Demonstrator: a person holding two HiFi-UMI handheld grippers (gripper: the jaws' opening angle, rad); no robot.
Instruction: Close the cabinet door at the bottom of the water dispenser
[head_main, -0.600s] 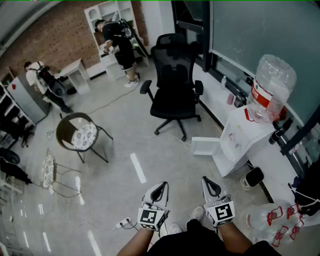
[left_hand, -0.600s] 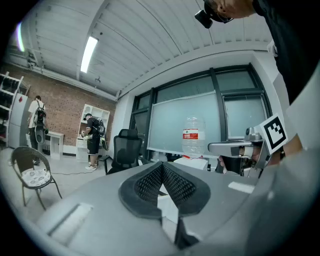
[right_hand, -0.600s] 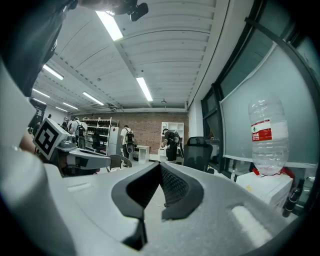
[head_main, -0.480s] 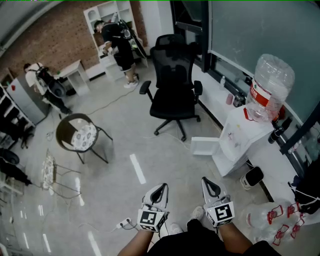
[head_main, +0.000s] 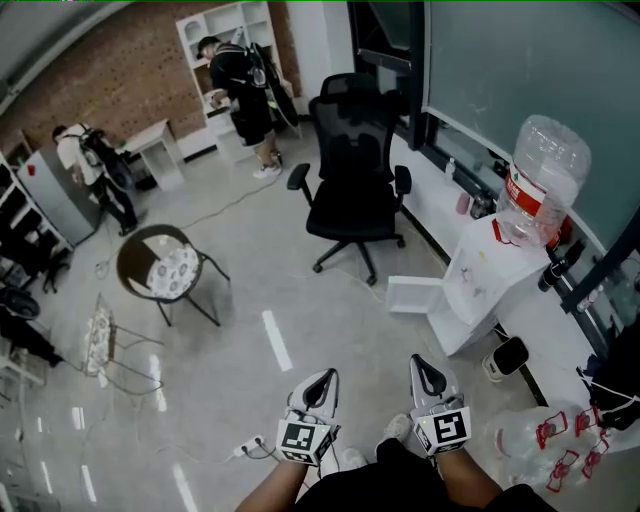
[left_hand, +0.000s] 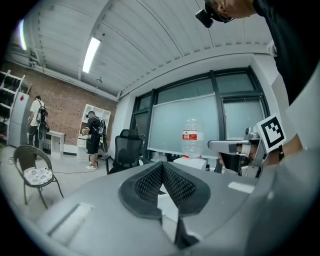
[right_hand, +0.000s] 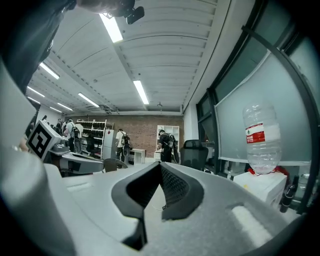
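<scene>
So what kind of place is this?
Most likely an office or lab workspace: a black office chair, a white water dispenser by the window, and white shelves against a brick wall.

Office: swivel chair, water dispenser.

- The right gripper points level, its jaws closed tip to tip with nothing between them.
- To the right, an inverted water bottle stands on the white water dispenser.
- A black office chair stands beyond the jaws.
- The left gripper shows at left.
- People stand near the far brick wall.
</scene>
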